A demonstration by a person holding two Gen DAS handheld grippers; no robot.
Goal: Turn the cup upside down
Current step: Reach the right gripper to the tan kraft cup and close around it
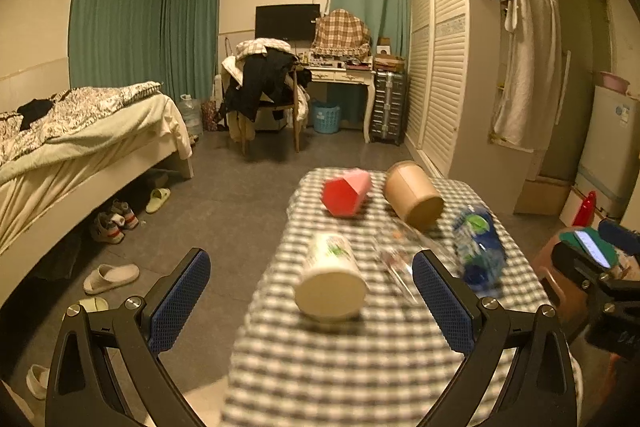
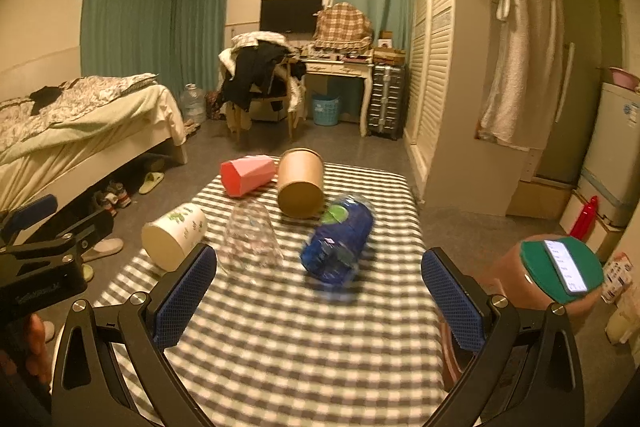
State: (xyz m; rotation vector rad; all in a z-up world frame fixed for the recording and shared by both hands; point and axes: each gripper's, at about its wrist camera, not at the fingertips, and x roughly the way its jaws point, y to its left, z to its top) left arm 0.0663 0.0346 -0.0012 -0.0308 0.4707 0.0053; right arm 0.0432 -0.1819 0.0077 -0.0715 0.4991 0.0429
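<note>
Hovering wide-jawed and empty over a checked tablecloth [image 2: 304,339], left gripper [image 1: 312,303] and right gripper [image 2: 320,291] alike, neither touching a thing. Lying on their sides across that cloth, five cups, none yet turned rim-down: white paper cup [image 1: 332,277] nearest the left gripper, base toward the lens and framed between its blue pads [image 1: 182,301], probably the first to be taken; clear plastic cup [image 2: 252,239] just beside it, faint and easy to misjudge; blue printed cup [image 2: 338,241] to the right; brown paper cup [image 2: 300,187] and red cup [image 2: 246,175] at the far end, the two appearing to touch. Spaced close enough that a grab at one could nudge a neighbour and set it rolling toward the table edge. Seen from the right wrist, white cup near the cloth's left border, little margin there. Off the table's right side, a brown stool [image 2: 516,275] carrying a green pad and a lit phone [image 2: 566,265], near the right gripper's path. Beyond, bed [image 1: 80,131], cluttered chair [image 1: 264,87] and desk [image 1: 340,75], well apart.
</note>
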